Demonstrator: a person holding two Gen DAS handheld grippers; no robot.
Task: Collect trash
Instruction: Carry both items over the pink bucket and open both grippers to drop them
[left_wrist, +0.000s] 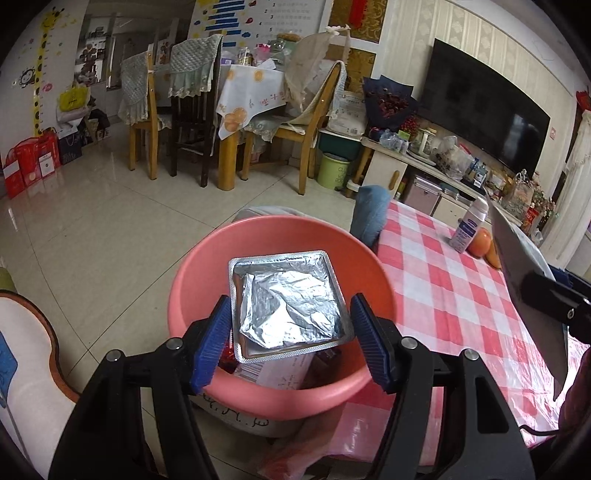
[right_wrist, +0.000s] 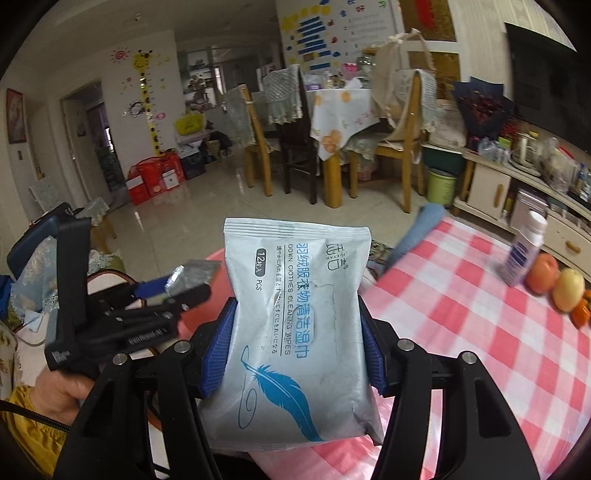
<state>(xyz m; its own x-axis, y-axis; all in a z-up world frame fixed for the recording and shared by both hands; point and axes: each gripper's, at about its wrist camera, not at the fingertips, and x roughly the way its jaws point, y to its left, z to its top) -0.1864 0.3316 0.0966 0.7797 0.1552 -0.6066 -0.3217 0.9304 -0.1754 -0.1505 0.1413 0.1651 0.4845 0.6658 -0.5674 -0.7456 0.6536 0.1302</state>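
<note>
The foil tray (left_wrist: 288, 302), an empty silver blister pack, sits clamped between the blue pads of the left gripper (left_wrist: 290, 341), jaws about half open around it, right above the pink basin (left_wrist: 373, 273). Other wrappers lie in the basin's bottom. The basin stands at the edge of the red-checked table (left_wrist: 454, 295). At three o'clock from it, the right gripper (right_wrist: 293, 347) pinches a pack of wet wipes (right_wrist: 295, 325) upright, jaws about half open around its sides. Further along the table, at one o'clock, stand a white bottle (left_wrist: 469, 229) and some fruit (left_wrist: 480, 242).
</note>
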